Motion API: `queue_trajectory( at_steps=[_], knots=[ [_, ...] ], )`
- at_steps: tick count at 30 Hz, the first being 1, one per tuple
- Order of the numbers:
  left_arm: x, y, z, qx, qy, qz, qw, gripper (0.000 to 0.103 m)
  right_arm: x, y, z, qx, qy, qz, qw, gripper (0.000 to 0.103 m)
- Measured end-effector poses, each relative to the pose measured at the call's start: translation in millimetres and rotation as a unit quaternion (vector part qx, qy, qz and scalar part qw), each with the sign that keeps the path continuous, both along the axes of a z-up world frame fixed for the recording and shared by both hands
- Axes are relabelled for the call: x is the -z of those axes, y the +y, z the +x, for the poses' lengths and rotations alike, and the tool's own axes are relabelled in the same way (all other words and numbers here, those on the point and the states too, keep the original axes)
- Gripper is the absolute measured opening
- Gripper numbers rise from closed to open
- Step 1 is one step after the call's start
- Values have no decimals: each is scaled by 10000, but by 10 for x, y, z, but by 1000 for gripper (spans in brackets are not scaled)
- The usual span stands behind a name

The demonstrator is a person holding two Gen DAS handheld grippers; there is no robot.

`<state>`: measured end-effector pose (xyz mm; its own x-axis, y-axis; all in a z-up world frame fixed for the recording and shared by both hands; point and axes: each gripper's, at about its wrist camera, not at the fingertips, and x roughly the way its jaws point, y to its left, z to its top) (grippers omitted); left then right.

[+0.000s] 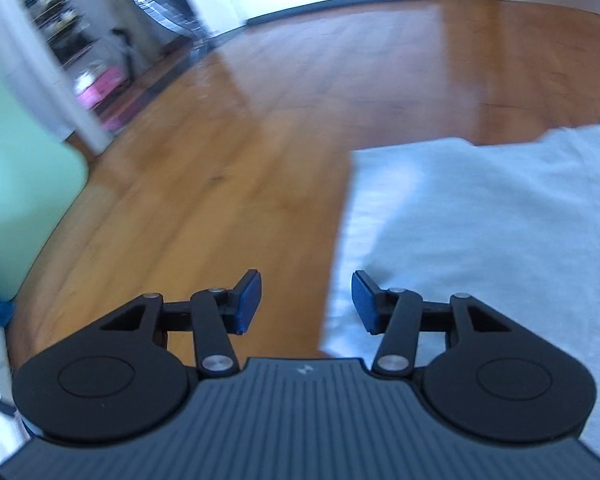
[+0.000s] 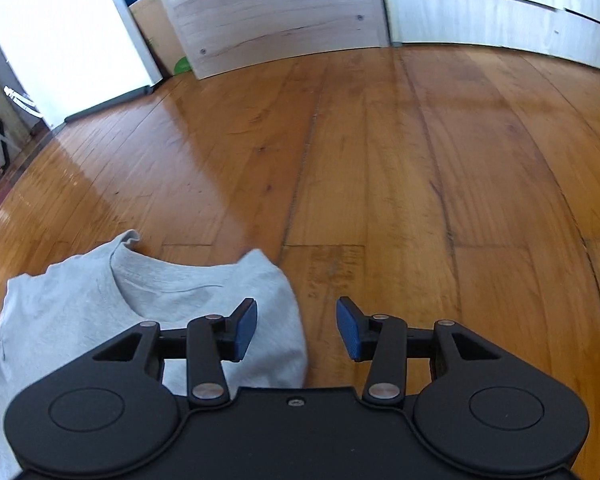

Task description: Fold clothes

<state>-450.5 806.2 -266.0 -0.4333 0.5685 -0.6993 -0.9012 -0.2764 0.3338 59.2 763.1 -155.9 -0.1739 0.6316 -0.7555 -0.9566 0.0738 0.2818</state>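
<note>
Both sets of blue pads were spread wide, nothing held – left gripper [image 1: 306,304] straddled the straight side edge of the grey T-shirt [image 1: 480,216], right gripper [image 2: 296,330] hovered over its other edge nr the collar [image 2: 168,280]. Shirt lay flat on the wood floor [image 2: 380,152], sides apparently tucked in; fold stage couldn't be settled. Any grip would be best taken at the hem edges, both layers caught. Mint-green object [image 1: 24,192] sat left, pale cabinet [image 2: 268,12] beyond – neither was in the way.
</note>
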Motion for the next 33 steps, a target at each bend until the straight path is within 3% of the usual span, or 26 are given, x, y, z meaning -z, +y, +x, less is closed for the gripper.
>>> queue_trajectory(
  at_steps=[3,6,12,16,19,21,23,25,27,29,30,32,33],
  knots=[
    [-244,-124,60,298,-528,179,9980,51,14,-124,146,139,106,-60,9998,49],
    [-428,-188,420,886,-944,108,9915,54,-4,-314,354,210,94,-161,9996,49],
    [-592,-330,1314,1602,-2314,-100,9595,58,-3,-601,927,645,228,-894,9936,57],
    [-544,-476,1898,1900,-2688,-329,9437,58,74,-784,1267,1120,632,-1656,9778,60],
    [-502,-566,2251,2075,-2907,-511,9326,58,163,-1004,1448,1620,1651,-2069,9506,63],
    [-472,-617,2438,2164,-3062,-595,9251,58,253,-1162,1532,1940,2472,-2286,9214,66],
    [-443,-668,2626,2253,-3217,-680,9171,58,364,-1284,1511,2267,2984,-2611,8896,69],
    [-412,-718,2789,2336,-3383,-751,9085,58,455,-1358,1451,2604,3118,-2885,8670,70],
    [-360,-759,2920,2448,-3510,-808,9002,58,526,-1381,1382,2821,3234,-2866,8566,71],
    [-312,-811,3010,2545,-3571,-814,8951,58,561,-1328,1305,2752,3479,-2561,8588,72],
    [-283,-849,3028,2600,-3587,-801,8929,58,555,-1274,1252,2645,3478,-2441,8658,73],
    [-227,-918,3015,2632,-3576,-726,8931,58,522,-1147,1140,2408,3332,-2214,8843,71],
    [-192,-913,2997,2594,-3583,-754,8937,58,474,-1082,1072,2297,2990,-2087,9024,66]
  ],
)
